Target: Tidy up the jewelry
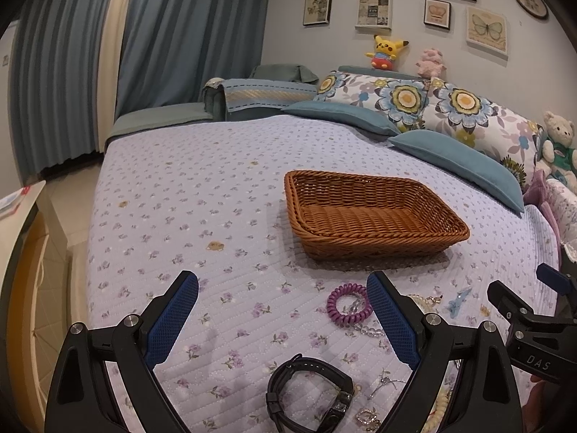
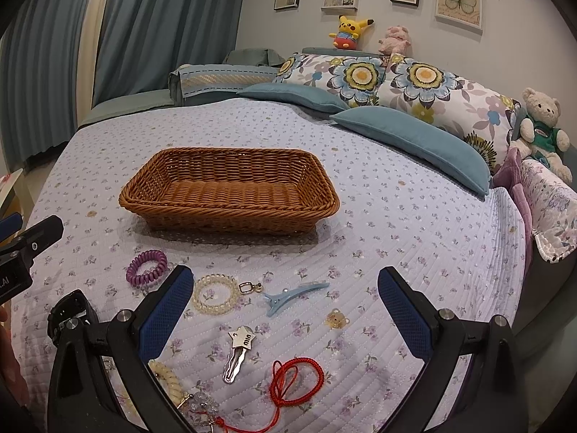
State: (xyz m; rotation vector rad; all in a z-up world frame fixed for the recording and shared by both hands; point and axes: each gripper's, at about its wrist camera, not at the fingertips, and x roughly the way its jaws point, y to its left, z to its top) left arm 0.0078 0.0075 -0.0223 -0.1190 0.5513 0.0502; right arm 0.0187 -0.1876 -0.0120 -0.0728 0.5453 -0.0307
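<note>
Jewelry lies loose on the bed (image 2: 414, 216), all on the near side of the wicker basket (image 2: 230, 205), which holds nothing yet. Left gripper (image 1: 283, 319) and right gripper (image 2: 285, 312) hover above the pieces, jaws spread wide and gripping nothing. Nearest the basket lies a purple coil band (image 2: 147, 267); farther off lie a pearl bracelet (image 2: 215, 294), blue clip (image 2: 294, 294), star key (image 2: 238, 353), red cord (image 2: 295, 379) and black watch (image 1: 310, 391). Nothing blocks the route to the basket.
</note>
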